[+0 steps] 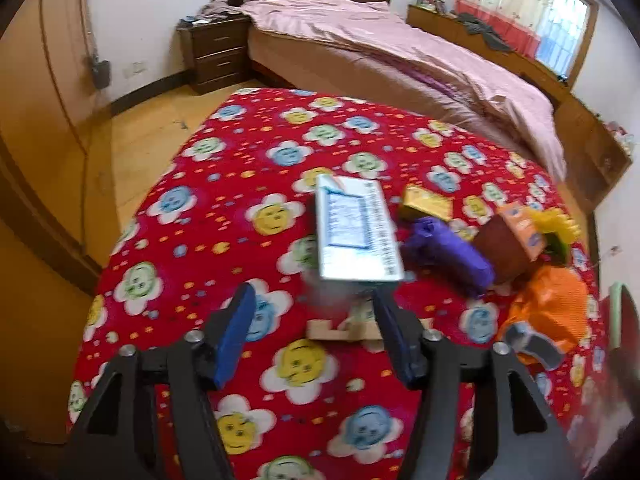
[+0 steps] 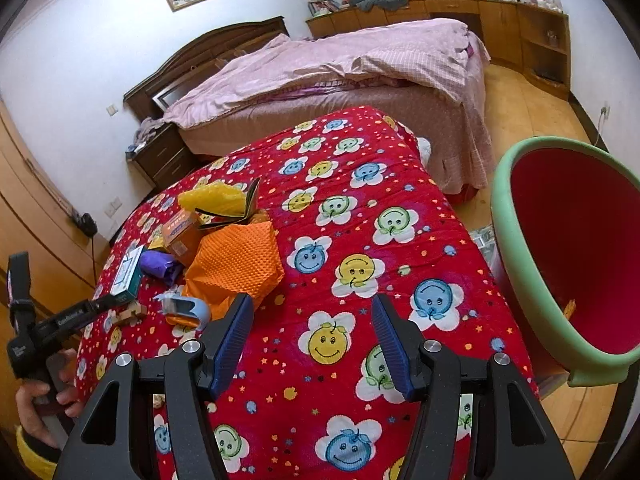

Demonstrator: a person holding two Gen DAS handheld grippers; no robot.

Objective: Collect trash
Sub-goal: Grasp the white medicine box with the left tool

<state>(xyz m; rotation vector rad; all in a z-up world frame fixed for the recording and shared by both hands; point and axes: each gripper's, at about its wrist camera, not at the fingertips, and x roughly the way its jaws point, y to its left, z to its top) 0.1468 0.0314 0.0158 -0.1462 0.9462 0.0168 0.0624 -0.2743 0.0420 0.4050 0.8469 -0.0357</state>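
A pile of trash lies on the red flower-print cloth (image 1: pixel 240 184). A white and blue carton (image 1: pixel 354 232) stands just ahead of my left gripper (image 1: pixel 314 320), which is open with nothing between its jaws. Beside the carton lie a purple wad (image 1: pixel 448 252), a yellow box (image 1: pixel 426 202), an orange-brown box (image 1: pixel 516 240) and an orange bubble mailer (image 1: pixel 552 312). My right gripper (image 2: pixel 312 328) is open and empty over bare cloth, right of the orange mailer (image 2: pixel 236 268). The carton (image 2: pixel 128 272) and my left gripper (image 2: pixel 94 308) show at the left. A green-rimmed red bin (image 2: pixel 520 240) stands at the right.
A small wooden piece (image 1: pixel 344 330) and a grey-blue object (image 1: pixel 532 344) lie near the left gripper. A bed with a pink cover (image 2: pixel 340 68) stands behind the table. A dark nightstand (image 1: pixel 216 52), wooden wardrobes at the left and wooden cabinets (image 2: pixel 520 28) line the room.
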